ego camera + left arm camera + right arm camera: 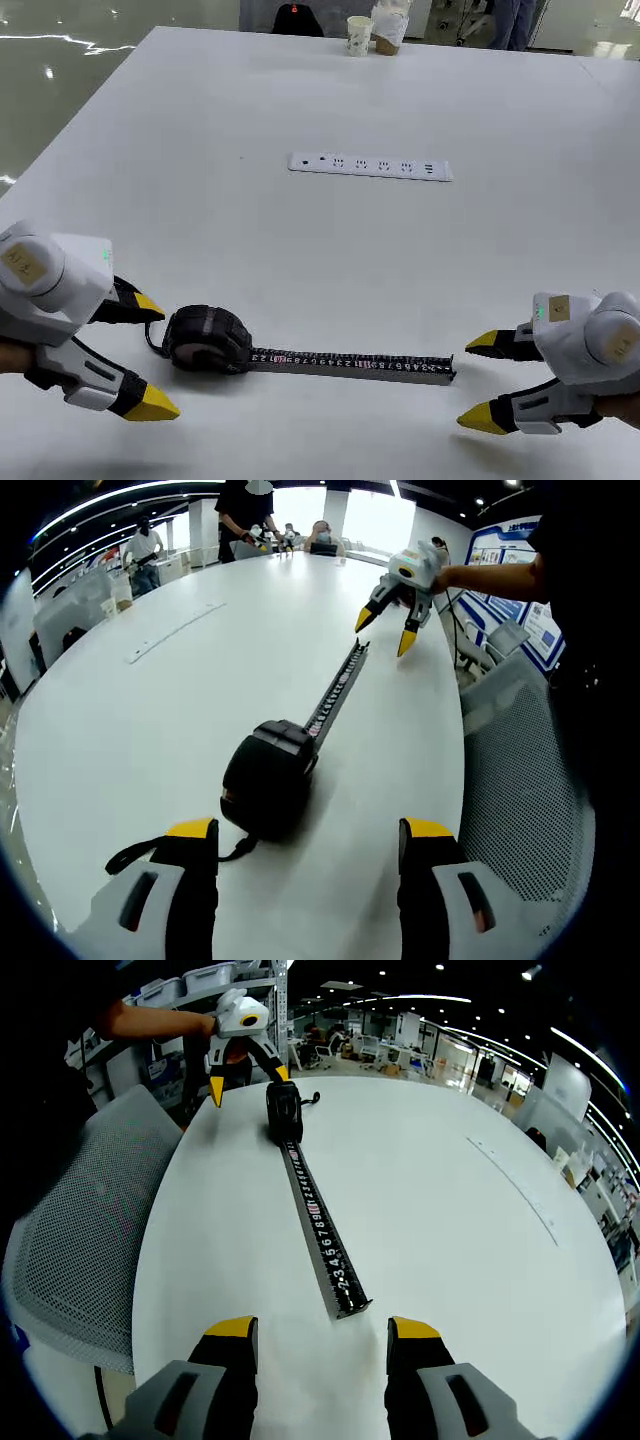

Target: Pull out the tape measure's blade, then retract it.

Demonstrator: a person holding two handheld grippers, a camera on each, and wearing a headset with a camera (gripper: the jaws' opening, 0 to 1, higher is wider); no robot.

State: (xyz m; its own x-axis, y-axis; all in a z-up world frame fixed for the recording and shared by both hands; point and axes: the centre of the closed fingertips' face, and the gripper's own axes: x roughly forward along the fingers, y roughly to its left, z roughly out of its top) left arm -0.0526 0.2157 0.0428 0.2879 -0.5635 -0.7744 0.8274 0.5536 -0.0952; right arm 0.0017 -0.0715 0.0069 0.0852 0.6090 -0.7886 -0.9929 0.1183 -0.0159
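Observation:
A black tape measure [207, 339] lies on the white table, its dark numbered blade [350, 364] drawn out to the right and flat on the surface. My left gripper [148, 355] stands open just left of the case, jaws apart on either side of it without touching. In the left gripper view the case [268, 777] sits just ahead of my yellow fingertips [192, 829]. My right gripper [482, 380] is open a short way right of the blade's end hook [450, 371]. The right gripper view has the blade tip [350, 1306] just beyond my fingertips [231, 1328].
A white power strip [370, 166] lies mid-table. A paper cup [359, 35] and a bag [388, 27] stand at the far edge. A grey mesh chair [75, 1230] sits beside the near table edge. People stand in the background.

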